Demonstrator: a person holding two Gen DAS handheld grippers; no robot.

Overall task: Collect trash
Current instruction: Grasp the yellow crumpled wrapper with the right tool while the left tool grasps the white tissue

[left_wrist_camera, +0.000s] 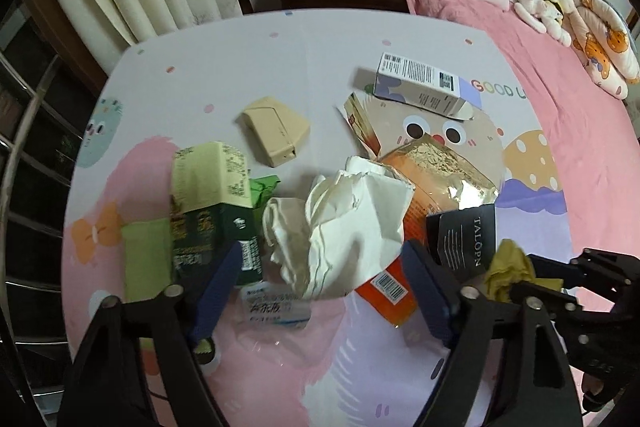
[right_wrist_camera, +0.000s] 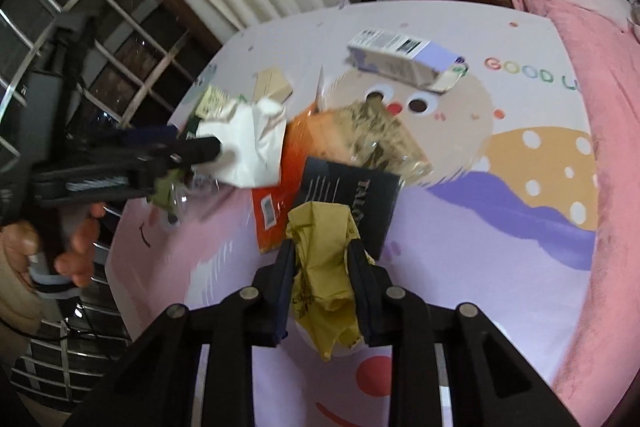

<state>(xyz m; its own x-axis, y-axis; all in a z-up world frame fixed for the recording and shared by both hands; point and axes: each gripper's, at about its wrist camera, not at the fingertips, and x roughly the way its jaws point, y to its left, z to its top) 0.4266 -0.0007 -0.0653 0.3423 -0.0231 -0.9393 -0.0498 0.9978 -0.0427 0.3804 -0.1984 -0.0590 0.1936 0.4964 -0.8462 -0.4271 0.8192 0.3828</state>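
Trash lies heaped on a cartoon-printed table cloth (left_wrist_camera: pixel 280 59) before a pink-covered bed (left_wrist_camera: pixel 560 115). A crumpled white paper bag (left_wrist_camera: pixel 352 227) sits mid-pile, on an orange foil-lined packet (left_wrist_camera: pixel 436 179). Left of it stands a green carton (left_wrist_camera: pixel 208 211); behind, a beige folded box (left_wrist_camera: pixel 276 135). Farther back lies a white-and-lilac box (left_wrist_camera: pixel 424 83). A black card sleeve (left_wrist_camera: pixel 464 235) rests right of the bag, apparently overlapping the packet, with a crumpled yellow wrapper (right_wrist_camera: pixel 324 267) just before it.

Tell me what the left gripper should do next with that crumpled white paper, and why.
Probably lower and close the left gripper on the crumpled white paper: its jaws stand open, straddling the paper without pinching it, while the right gripper already clamps the yellow wrapper.
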